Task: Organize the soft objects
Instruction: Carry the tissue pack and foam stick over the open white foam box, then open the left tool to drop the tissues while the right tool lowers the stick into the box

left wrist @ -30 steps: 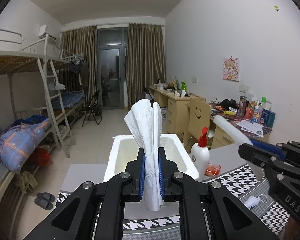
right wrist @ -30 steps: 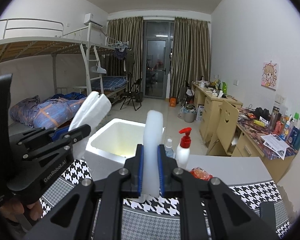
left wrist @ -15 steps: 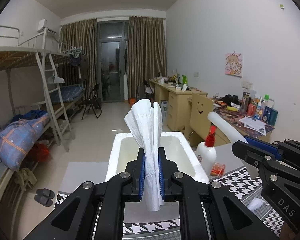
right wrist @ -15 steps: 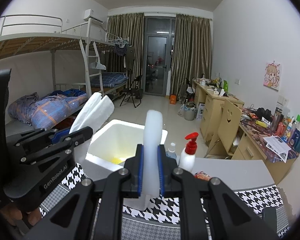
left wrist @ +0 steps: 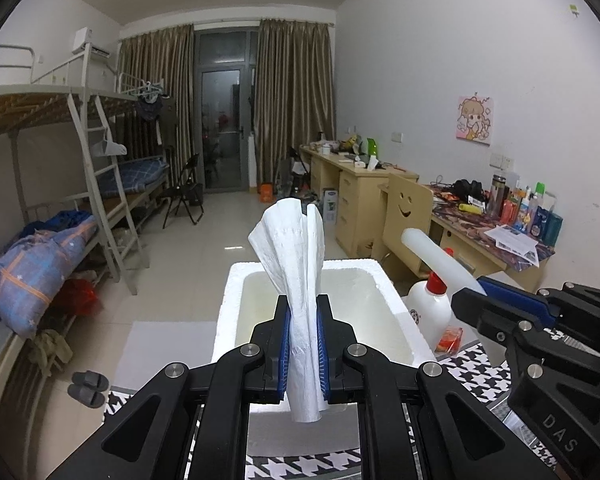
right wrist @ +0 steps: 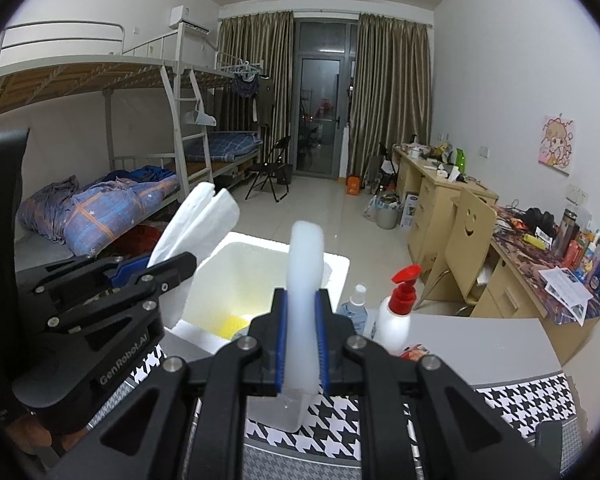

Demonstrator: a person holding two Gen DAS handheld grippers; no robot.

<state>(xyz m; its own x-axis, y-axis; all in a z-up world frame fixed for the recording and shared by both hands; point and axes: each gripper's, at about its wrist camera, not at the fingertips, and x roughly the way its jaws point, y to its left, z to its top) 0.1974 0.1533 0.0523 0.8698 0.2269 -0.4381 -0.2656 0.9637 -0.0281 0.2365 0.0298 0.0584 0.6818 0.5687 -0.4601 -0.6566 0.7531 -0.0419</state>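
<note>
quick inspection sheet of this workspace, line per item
surface: grey table with a houndstooth cloth at the near edge
job's things: folded white tissue and a white foam piece, each clamped; open white foam box ahead, something yellow in its bottom
clutter: red-capped pump bottle, small clear bottle, red packet
grippers: left tool shut on the tissue; right tool shut on the foam piece
cables: nothing seen
surroundings: bunk beds, desks, curtains
</note>
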